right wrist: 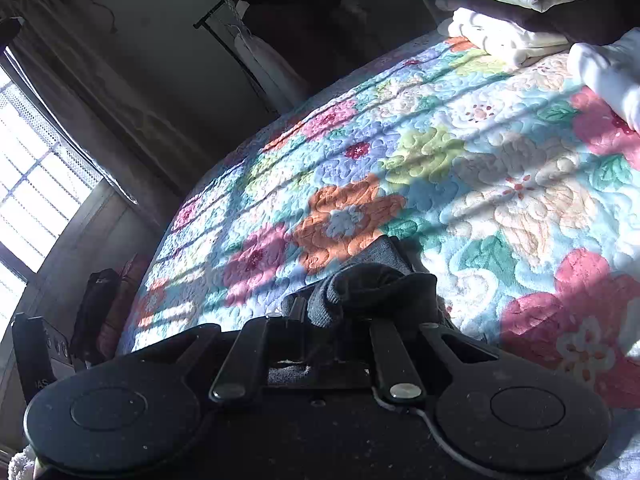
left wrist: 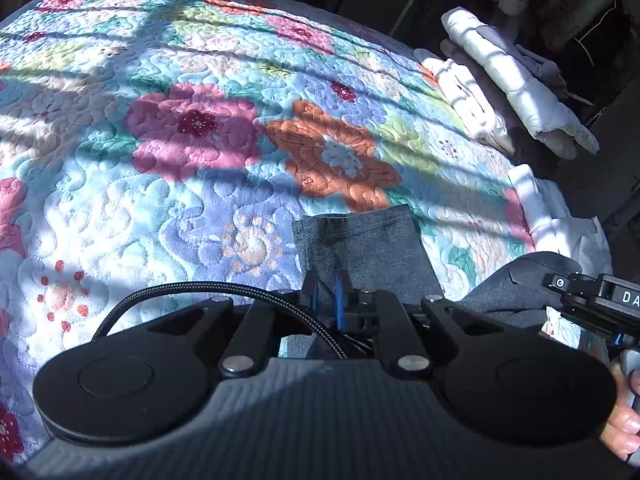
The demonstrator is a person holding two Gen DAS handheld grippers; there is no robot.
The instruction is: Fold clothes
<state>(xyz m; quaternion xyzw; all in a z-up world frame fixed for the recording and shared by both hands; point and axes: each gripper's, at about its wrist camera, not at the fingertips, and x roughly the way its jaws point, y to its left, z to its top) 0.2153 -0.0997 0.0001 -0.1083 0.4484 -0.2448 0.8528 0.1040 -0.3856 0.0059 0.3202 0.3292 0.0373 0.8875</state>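
**A:** What is on the bed, and where is the piece being folded?

**B:** A flowered quilt (left wrist: 192, 128) covers the bed, striped with sunlight and shadow. A dark grey garment (left wrist: 372, 248) lies at its near edge, just in front of both claws. The left claw (left wrist: 327, 292) is closed on one part of the grey cloth, its blue-lined tips pinching the fabric. The right claw (right wrist: 338, 312) is also closed on the garment, with a bunched dark fold (right wrist: 376, 280) heaped between and over its tips. A person's hand (left wrist: 624, 420) shows at the right edge of the left camera's view, holding the right claw's handle.

**A:** How far along is the folding?

**B:** Early to midway for this piece, I judge. Part of it looks flat with a straight hemmed edge, but the rest is bunched and no neat finished shape is visible. Folded pale items (right wrist: 500, 36) are stacked at the far corner of the bed; these look already done.

**A:** What can't you make out?

**B:** Most of the garment is hidden under the claw bodies, so I cannot tell what kind of clothing it is. The right claw's tips are buried in cloth. The room beyond the bed is dark.
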